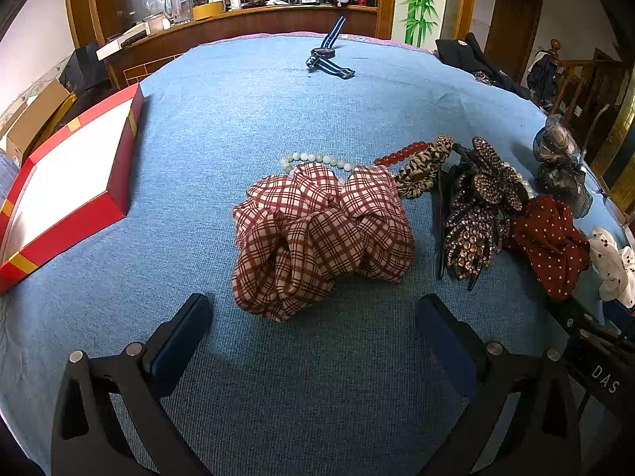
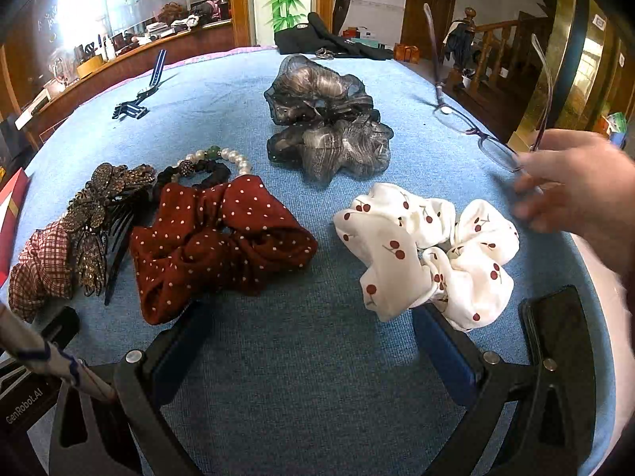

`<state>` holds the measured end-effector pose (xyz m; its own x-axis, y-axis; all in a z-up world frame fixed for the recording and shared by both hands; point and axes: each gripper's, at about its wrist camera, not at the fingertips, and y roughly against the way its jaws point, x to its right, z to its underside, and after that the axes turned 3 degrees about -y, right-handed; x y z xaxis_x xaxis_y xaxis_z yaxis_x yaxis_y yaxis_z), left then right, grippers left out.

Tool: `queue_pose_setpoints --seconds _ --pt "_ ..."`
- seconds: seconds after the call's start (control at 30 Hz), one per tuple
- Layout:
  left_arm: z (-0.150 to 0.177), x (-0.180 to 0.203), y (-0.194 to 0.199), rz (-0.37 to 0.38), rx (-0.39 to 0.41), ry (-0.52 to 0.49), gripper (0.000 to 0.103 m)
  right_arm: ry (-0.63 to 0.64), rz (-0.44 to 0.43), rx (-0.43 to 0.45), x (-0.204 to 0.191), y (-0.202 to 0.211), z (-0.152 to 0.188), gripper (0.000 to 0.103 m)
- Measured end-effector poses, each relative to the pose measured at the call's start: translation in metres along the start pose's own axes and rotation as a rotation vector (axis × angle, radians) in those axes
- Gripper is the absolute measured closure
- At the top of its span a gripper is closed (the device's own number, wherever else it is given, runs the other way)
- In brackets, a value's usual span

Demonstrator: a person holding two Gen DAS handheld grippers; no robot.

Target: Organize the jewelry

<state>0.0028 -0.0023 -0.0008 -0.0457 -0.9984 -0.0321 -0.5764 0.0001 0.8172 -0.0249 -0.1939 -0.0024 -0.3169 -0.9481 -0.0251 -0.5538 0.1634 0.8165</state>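
My left gripper (image 1: 315,313) is open and empty, just short of a red plaid scrunchie (image 1: 321,234) on the blue cloth. Behind it lie a pale bead bracelet (image 1: 313,158), a red bead bracelet (image 1: 401,152), a leopard scrunchie (image 1: 422,168) and a rhinestone hair comb (image 1: 480,206). My right gripper (image 2: 309,329) is open and empty, between a dark red dotted scrunchie (image 2: 222,246) and a white cherry scrunchie (image 2: 428,254). A pearl bracelet (image 2: 222,156) and a grey organza scrunchie (image 2: 325,119) lie farther back.
An open red box (image 1: 67,182) with a white inside sits at the left. A striped blue hair clip (image 1: 327,55) lies at the far side. A bare hand (image 2: 575,182) holds glasses (image 2: 476,131) at the right table edge. Black items (image 2: 329,39) lie at the back.
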Motion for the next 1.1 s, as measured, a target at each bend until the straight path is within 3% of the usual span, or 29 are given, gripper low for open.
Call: queue_pose_setpoints --seconds 0.67,0.77,0.9,0.97,1.1 --pt "0.0 0.003 -0.001 -0.029 -0.004 0.036 0.0 -0.013 0.008 -0.003 0.0 -0.001 -0.001 0.0" --pt "0.001 -0.001 0.002 0.005 -0.031 -0.006 0.0 -0.01 0.012 -0.039 -0.003 0.001 0.001 0.0" --pt "0.003 -0.01 0.009 0.04 -0.139 -0.08 0.0 0.028 -0.023 -0.179 -0.006 0.0 -0.007 0.001" --pt "0.002 -0.015 0.018 0.063 -0.164 -0.118 0.0 0.02 -0.033 -0.198 -0.007 0.011 -0.007 0.003" --pt "-0.009 -0.028 0.064 0.102 -0.037 -0.182 0.0 -0.053 -0.052 -0.131 -0.004 0.064 0.0 0.004"
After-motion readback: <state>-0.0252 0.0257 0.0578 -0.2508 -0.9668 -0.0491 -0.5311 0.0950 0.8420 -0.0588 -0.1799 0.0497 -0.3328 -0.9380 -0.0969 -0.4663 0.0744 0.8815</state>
